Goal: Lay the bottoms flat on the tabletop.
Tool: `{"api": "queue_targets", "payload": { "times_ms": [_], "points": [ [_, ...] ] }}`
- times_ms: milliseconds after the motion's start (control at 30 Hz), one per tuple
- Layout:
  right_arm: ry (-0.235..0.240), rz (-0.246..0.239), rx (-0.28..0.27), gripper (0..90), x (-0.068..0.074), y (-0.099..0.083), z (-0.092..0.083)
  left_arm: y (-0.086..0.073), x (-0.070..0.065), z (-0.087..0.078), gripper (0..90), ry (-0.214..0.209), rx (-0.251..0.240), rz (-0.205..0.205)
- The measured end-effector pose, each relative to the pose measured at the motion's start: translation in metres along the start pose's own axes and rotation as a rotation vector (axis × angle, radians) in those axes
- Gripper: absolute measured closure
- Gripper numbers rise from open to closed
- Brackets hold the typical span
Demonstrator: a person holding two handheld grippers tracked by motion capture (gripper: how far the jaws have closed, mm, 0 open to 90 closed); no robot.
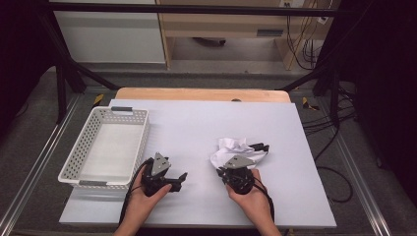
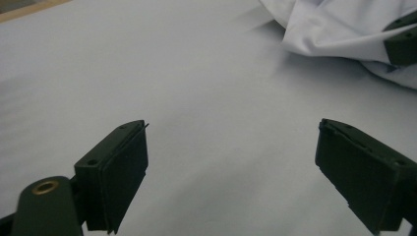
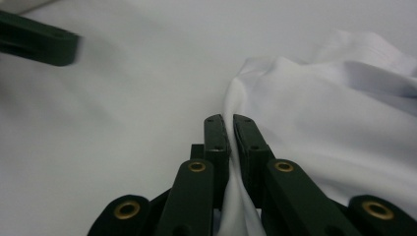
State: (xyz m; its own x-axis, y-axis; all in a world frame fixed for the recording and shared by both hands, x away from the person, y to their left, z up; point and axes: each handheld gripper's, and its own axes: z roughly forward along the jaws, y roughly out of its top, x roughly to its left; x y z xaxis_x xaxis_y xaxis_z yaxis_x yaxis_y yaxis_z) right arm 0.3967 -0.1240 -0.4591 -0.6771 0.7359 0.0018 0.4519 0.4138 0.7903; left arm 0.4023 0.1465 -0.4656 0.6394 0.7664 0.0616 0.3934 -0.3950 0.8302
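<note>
Pale grey board [image 1: 196, 123] over a wooden table [image 1: 196, 93], dark floor and black frame posts around, cables trailing at the right.

Nearest, by the board's near edge: two forearms coming in from below, one hand on each gripper. Left gripper [image 1: 178, 181] low over the board left of centre, just right of the basket's near right corner, jaws spread wide with nothing between them; seen along its own jaws [image 2: 231, 167], bare board in the gap, pads clear of everything. Right gripper [image 1: 235, 158] right of centre, tilted toward the far edge, grey three-cornered plate on top, cable looping back past the wrist. Jaws pinched tight on a fold of white cloth [image 3: 314, 128]; from its own camera, a thin ridge of fabric caught between the two black pads, the rest bunching up and away to the right.

A little farther out, cloth [image 1: 232, 147] crumpled in a heap near the board's middle, toward the right, lying on the surface with its near side under the right gripper. Same cloth at the upper right of the left gripper view [image 2: 344, 29], close by.

Off to the left, white perforated basket [image 1: 142, 132] along the board's left edge, nothing inside, well apart from the cloth.

Beyond the far edge, a strip of wooden table, then pale cabinets and a shelf.
</note>
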Motion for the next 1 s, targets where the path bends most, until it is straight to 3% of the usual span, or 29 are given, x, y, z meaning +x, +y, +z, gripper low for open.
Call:
{"api": "queue_targets", "payload": {
  "times_ms": [167, 267, 433, 567, 700, 867, 1000],
  "points": [
    [0.126, -0.094, 0.003, 85.7, 0.032, 0.005, 0.002, 0.000, 0.001, -0.001, 12.4, 0.001, -0.002, -0.003],
    [0.119, -0.138, 0.036, 84.8, 0.041, 0.003, 0.003, 0.000, 0.001, -0.003, 12.4, 0.002, -0.005, -0.002],
    [0.088, -0.079, 0.022, 63.5, 0.032, -0.002, -0.012, 0.000, 0.003, -0.005, 12.4, 0.004, -0.009, -0.007],
    [0.062, -0.028, -0.005, 53.2, 0.019, -0.007, -0.032, 0.000, 0.004, -0.006, 12.4, 0.005, -0.011, -0.011],
    [0.022, 0.023, -0.050, 49.9, 0.000, -0.012, -0.051, 0.000, 0.004, -0.007, 12.4, 0.008, -0.012, -0.014],
    [-0.016, 0.085, -0.057, 50.4, -0.017, -0.026, -0.067, 0.000, 0.004, -0.006, 12.6, 0.007, -0.013, -0.015],
    [-0.057, 0.130, -0.006, 50.5, -0.028, -0.034, -0.069, 0.000, 0.003, -0.005, 12.6, 0.004, -0.011, -0.013]
  ]
}}
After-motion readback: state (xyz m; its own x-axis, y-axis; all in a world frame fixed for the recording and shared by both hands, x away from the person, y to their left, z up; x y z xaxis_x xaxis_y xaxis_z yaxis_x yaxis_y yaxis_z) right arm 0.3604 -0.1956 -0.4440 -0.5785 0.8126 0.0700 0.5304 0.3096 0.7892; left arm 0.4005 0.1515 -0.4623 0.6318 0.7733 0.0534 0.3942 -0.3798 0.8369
